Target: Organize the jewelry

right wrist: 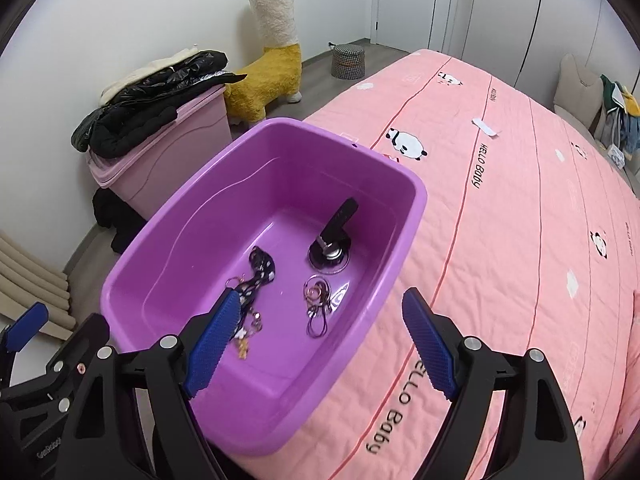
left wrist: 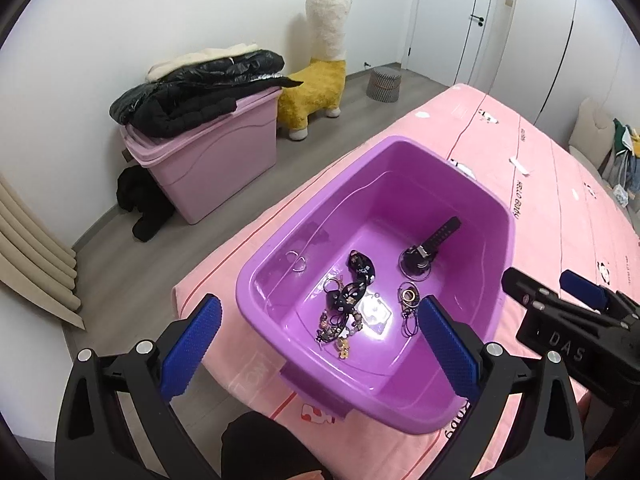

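Left gripper [left wrist: 320, 344] spread and empty above purple tub's near rim [left wrist: 372, 412], right gripper [right wrist: 320, 344] spread, empty, over bedspread [right wrist: 520, 220] edge

We see a tub [left wrist: 404, 408] sitting on the bed [right wrist: 520, 220] near its corner. In the tub lie a watch [right wrist: 334, 236] toward the far side, a patterned strap [left wrist: 358, 280] left of it, and rings [right wrist: 318, 294] nearer us. Behind the tub, on the floor, a storage bin [left wrist: 208, 160] carries jackets [left wrist: 192, 92]; a toy alpaca [right wrist: 272, 76] stands to its right.
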The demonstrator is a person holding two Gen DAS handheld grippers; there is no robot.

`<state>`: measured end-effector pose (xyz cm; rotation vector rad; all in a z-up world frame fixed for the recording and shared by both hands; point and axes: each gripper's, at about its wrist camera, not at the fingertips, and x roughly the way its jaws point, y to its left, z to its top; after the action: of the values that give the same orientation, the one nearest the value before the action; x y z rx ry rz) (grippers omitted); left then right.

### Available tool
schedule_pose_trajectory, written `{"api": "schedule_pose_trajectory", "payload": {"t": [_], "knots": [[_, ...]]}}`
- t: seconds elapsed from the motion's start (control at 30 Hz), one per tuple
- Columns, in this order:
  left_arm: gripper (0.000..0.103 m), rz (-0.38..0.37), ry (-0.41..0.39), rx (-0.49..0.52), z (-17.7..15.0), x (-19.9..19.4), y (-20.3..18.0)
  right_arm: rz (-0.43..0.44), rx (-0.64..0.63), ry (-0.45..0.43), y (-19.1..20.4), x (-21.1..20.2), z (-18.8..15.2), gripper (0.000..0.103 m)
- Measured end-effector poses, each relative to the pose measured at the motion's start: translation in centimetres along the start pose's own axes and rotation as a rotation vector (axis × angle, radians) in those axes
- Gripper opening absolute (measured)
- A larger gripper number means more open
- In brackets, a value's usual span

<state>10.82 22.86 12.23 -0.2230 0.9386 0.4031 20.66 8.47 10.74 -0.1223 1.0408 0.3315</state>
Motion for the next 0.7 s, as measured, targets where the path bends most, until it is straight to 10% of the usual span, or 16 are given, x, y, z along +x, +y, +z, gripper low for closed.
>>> {"api": "schedule_pose_trajectory", "payload": {"t": [0.7], "knots": [[0.097, 0.018, -0.039, -0.001, -1.3, -4.1, 0.6, -0.042, 0.052, -0.043, -0.2, -4.9, -1.5, 0.079]]}}
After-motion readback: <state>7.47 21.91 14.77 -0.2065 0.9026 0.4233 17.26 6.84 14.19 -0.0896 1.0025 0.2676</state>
